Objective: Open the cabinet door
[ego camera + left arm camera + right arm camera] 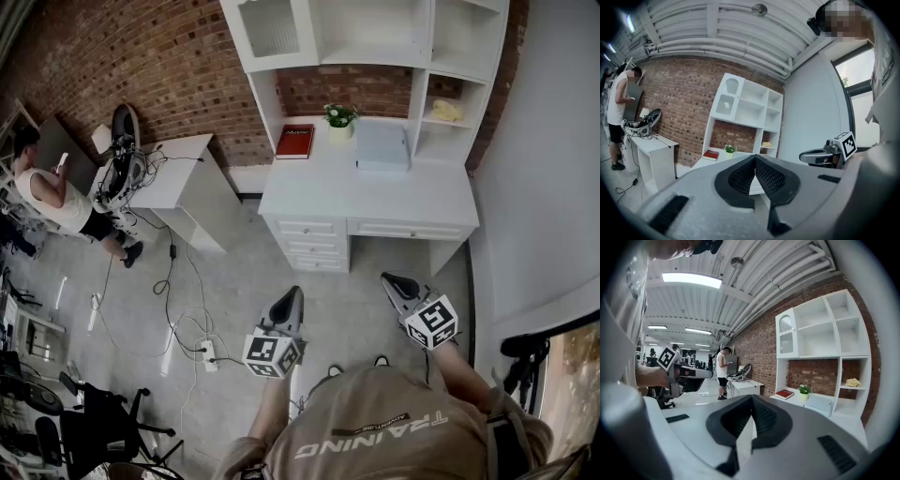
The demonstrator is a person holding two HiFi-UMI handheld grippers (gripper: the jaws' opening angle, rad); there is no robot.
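**Approach stage: cabinet door still out of reach**

The left gripper (289, 302) and right gripper (397, 284) are held out ahead of the person, well apart from the white desk unit. Both pairs of jaws are pressed together with nothing between them, probably just carried that way until a grasp is needed. The cabinet door (270, 26), with its arched pane, looks closed at the hutch's upper left, above the worktop (319, 183) and a red book (294, 141).

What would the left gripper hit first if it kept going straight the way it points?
Probably the white desk, around its drawer front or top edge. The left gripper, jaws shut, aims at it across open floor. The exact height is unclear.
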